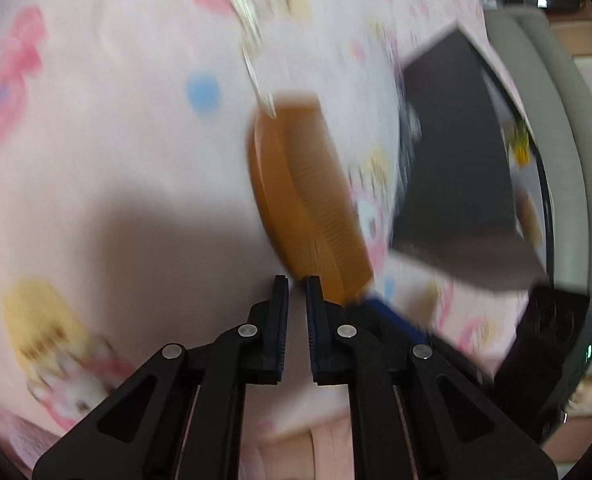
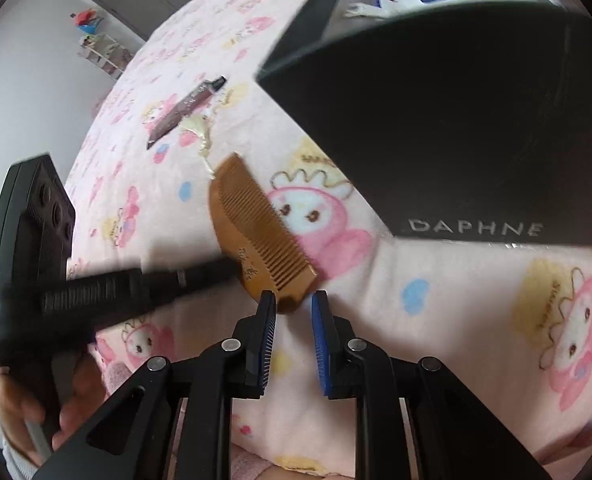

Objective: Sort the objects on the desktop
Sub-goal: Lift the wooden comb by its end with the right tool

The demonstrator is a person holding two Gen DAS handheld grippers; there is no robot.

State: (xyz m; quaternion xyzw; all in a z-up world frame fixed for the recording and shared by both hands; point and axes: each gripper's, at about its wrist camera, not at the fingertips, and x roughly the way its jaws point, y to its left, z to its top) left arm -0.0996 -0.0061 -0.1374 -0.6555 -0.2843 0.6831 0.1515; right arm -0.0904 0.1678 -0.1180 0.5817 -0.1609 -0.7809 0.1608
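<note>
Both sets of fingers stand slightly apart, holding nothing. The comb (image 2: 256,236) lies flat on the blanket (image 2: 435,320), its near end just ahead of the right gripper (image 2: 294,300) and beside the left gripper (image 1: 297,284). Both closing together could collide. The box (image 2: 455,128) reads "DAPHNE".

both hand-held grippers gape slightly: left hand-held gripper (image 1: 296,286) narrowly parted, right hand-held gripper (image 2: 294,300) somewhat wider.
</note>
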